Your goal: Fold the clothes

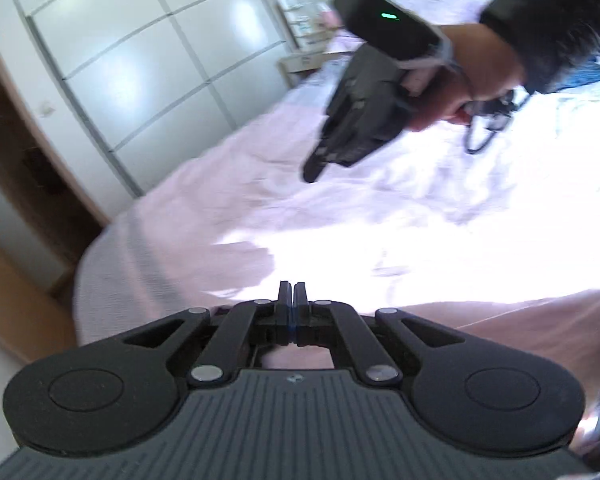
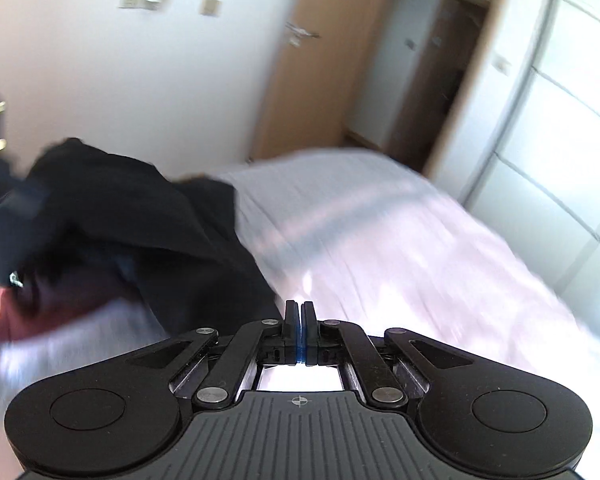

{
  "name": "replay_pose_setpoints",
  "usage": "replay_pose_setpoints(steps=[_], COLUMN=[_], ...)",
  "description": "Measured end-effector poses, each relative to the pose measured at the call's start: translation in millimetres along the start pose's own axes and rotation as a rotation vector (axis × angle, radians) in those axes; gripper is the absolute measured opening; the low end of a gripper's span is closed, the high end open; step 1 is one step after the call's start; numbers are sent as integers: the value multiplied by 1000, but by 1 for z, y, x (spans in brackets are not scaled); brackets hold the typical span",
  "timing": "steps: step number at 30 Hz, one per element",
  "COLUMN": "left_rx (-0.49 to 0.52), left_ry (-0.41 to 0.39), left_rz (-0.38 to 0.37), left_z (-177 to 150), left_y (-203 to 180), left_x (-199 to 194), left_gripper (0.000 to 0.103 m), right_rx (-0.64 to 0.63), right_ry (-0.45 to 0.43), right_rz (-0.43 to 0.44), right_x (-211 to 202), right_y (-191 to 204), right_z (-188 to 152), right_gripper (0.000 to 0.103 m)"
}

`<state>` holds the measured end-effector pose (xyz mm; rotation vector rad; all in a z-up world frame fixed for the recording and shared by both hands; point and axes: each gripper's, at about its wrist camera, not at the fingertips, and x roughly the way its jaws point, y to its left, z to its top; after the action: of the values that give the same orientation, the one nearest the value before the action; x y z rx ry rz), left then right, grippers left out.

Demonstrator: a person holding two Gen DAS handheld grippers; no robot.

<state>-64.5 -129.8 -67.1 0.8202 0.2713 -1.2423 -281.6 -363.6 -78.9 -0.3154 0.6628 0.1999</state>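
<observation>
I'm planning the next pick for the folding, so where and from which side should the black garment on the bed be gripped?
The black garment lies bunched near the edge of the bed, with a loose flap reaching toward the right gripper, whose jaws are shut and empty. That near flap is probably the best hold: approach from the sheet side, low, and pinch its edge. Blur hides any collar or hem.
</observation>
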Motion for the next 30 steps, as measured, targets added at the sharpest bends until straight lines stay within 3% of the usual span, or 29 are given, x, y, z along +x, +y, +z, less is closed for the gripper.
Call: replay_pose_setpoints(steps=[3,4,5,6,7,8,9,13,15,21,23,25,26,30], left_rx=[-54,-62,-73,-85,-105,-125,-145,-229,-296,-477,-510,-506,-499,-479], left_ry=[61,96,136,176,209,242,275,333,351,350,325,282,260,187], left_rz=[-34,-14,17,48,80,112,145,259,285,216,183,139,113,84], left_z=[5,3,-5,-12,-26,-40,-53,-96,-123,-185,-191,-191,-190,-183], left_y=[-51,-49,-38,-26,-3,20,43,132,169,230,232,227,225,220], left_x=[12,20,25,31,32,32,33,11,14,60,67,72,74,56], left_gripper=[4,7,7,14,30,39,50,55,58,58,54,18,9,4], right_rx=[-1,-15,-29,-46,-63,-74,-84,-88,-78,15,42,40,23,-87], right_ry=[60,77,94,107,119,120,115,98,76,23,8,18,34,140], right_rz=[12,26,39,58,79,102,133,235,255,318,354,397,415,471], right_x=[-35,-42,-50,-52,-52,-48,-40,20,60,161,202,239,257,327], right_y=[-9,-8,-6,5,19,33,47,76,84,88,98,114,125,175], right_z=[-53,-67,-81,-88,-95,-96,-89,-43,6,123,164,204,220,269], right_gripper=[0,0,5,15,53,83,85,85,85,85,85,85,85,85])
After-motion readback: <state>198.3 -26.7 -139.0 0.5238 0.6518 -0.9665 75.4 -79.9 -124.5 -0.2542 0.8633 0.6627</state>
